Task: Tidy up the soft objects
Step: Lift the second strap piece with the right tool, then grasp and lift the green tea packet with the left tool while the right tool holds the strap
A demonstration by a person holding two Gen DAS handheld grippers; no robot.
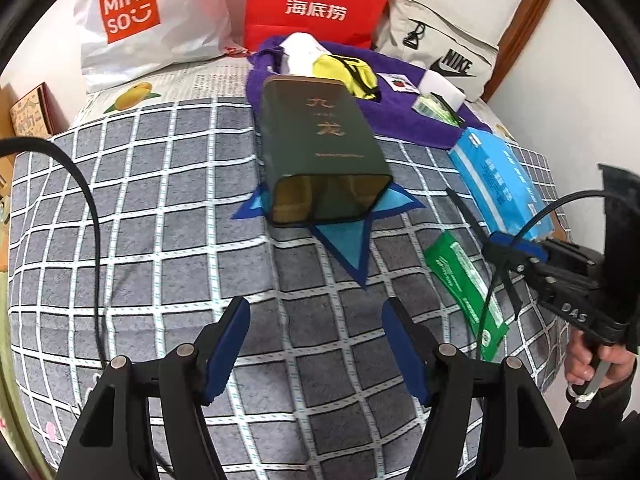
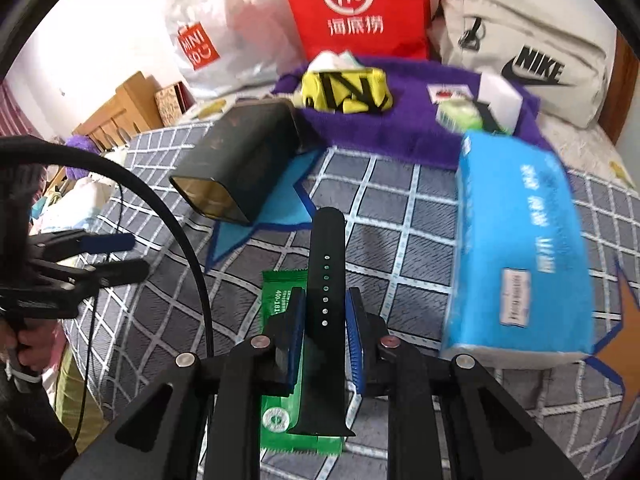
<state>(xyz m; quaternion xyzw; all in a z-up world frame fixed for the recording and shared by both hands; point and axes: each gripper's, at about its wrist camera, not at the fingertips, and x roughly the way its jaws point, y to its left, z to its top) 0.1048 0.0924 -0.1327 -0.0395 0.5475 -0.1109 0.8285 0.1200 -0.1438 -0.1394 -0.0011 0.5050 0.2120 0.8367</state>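
My right gripper [image 2: 325, 312] is shut on a black watch strap [image 2: 325, 280] and holds it above a green packet [image 2: 280, 416] on the checked grey cloth. The right gripper also shows in the left wrist view [image 1: 516, 248] with the strap [image 1: 466, 210] sticking out. My left gripper [image 1: 316, 320] is open and empty above the cloth, in front of a dark green tin [image 1: 320, 148] lying on a blue star mat [image 1: 348, 240]. A purple towel [image 1: 404, 112] at the back holds a yellow pouch [image 1: 352, 74] and small items.
A blue tissue pack [image 2: 516, 248] lies at the right, next to an orange star mat [image 2: 624, 344]. A Miniso bag [image 1: 140, 16], a red bag [image 1: 316, 0] and a Nike bag [image 1: 440, 48] stand along the back. A cable [image 1: 92, 216] hangs at the left.
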